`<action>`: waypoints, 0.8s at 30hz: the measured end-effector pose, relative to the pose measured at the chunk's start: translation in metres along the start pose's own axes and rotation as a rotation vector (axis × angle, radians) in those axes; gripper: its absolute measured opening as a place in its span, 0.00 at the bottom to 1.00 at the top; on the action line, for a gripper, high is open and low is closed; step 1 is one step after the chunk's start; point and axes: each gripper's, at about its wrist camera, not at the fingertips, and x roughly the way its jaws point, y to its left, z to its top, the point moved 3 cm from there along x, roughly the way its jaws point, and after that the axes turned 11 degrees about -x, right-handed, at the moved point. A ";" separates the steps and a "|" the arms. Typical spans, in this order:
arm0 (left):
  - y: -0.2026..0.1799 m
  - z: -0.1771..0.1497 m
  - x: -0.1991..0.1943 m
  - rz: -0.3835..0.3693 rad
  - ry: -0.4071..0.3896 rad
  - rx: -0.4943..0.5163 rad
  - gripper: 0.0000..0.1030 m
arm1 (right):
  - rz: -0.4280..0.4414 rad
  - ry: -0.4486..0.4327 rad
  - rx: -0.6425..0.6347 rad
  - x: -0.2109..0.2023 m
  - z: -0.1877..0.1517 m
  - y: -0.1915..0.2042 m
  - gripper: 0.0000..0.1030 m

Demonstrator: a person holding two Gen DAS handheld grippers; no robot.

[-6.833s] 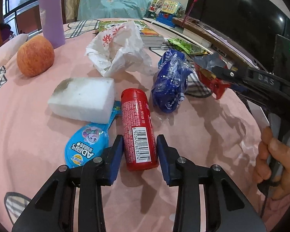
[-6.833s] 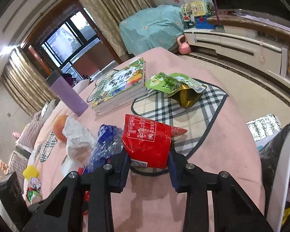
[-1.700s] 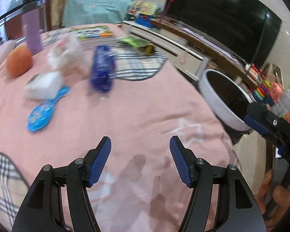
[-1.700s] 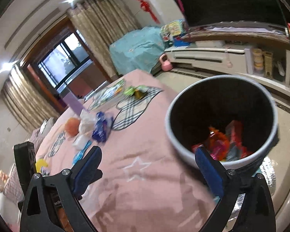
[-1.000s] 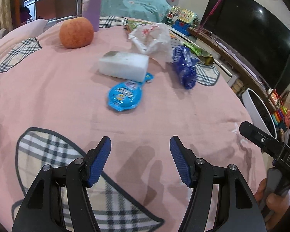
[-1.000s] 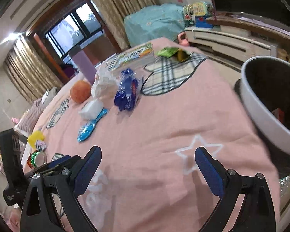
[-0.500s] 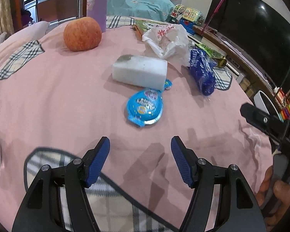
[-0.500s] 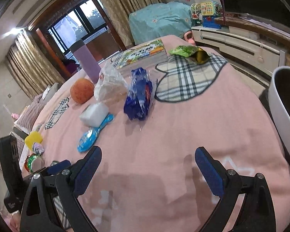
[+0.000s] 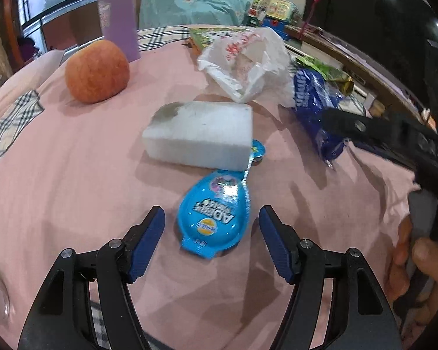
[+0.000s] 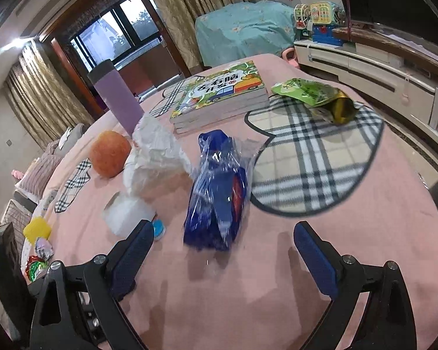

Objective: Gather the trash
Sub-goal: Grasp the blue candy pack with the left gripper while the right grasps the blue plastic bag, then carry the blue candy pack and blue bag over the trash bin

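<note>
My left gripper (image 9: 211, 227) is open and empty, its jaws on either side of a flat light-blue snack wrapper (image 9: 214, 220) lying on the pink tablecloth. A white sponge block (image 9: 201, 132) lies just behind the wrapper. My right gripper (image 10: 223, 250) is open and empty, right in front of a crumpled dark-blue plastic bag (image 10: 217, 188), which also shows in the left wrist view (image 9: 315, 106). A crumpled white plastic bag (image 9: 245, 61) lies further back, seen too in the right wrist view (image 10: 154, 154). A green and gold snack packet (image 10: 315, 96) lies on the plaid patch.
An orange apple (image 9: 97, 71) and a purple cup (image 9: 118, 17) stand at the back left. A stack of picture books (image 10: 222, 96) lies behind the bags. Small yellow and foil items (image 10: 38, 233) lie at the table's left edge. The TV cabinet (image 10: 379, 70) runs along the right.
Both grippers have moved in from the bin side to the table. The left now straddles the light-blue wrapper; the right has closed in on the dark-blue bag. Both stay open.
</note>
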 end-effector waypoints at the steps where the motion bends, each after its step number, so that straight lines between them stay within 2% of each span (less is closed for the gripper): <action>1: -0.002 -0.001 0.000 0.003 -0.003 0.011 0.66 | 0.000 0.004 0.000 0.004 0.002 -0.001 0.93; 3: -0.007 -0.002 0.000 0.003 -0.008 0.031 0.62 | 0.000 0.013 -0.001 0.010 0.005 -0.002 0.85; 4: -0.009 -0.003 -0.001 -0.002 -0.009 0.037 0.57 | 0.003 0.018 -0.001 0.013 0.005 -0.002 0.81; 5: -0.010 -0.003 -0.001 -0.010 -0.009 0.040 0.48 | 0.003 0.025 -0.002 0.015 0.005 -0.002 0.69; 6: -0.011 -0.002 -0.002 -0.018 -0.007 0.041 0.45 | -0.001 0.033 -0.001 0.017 0.004 -0.002 0.61; 7: -0.013 -0.003 -0.003 -0.021 -0.007 0.041 0.45 | -0.002 0.036 0.003 0.017 0.003 -0.004 0.43; 8: -0.015 -0.004 -0.003 -0.028 -0.006 0.039 0.45 | 0.000 0.034 0.008 0.016 0.002 -0.005 0.40; 18: -0.043 -0.026 -0.025 -0.170 0.019 -0.001 0.44 | 0.007 0.001 0.018 -0.035 -0.027 -0.015 0.35; 24: -0.066 -0.037 -0.036 -0.218 0.023 0.017 0.44 | -0.011 -0.024 0.046 -0.075 -0.047 -0.028 0.35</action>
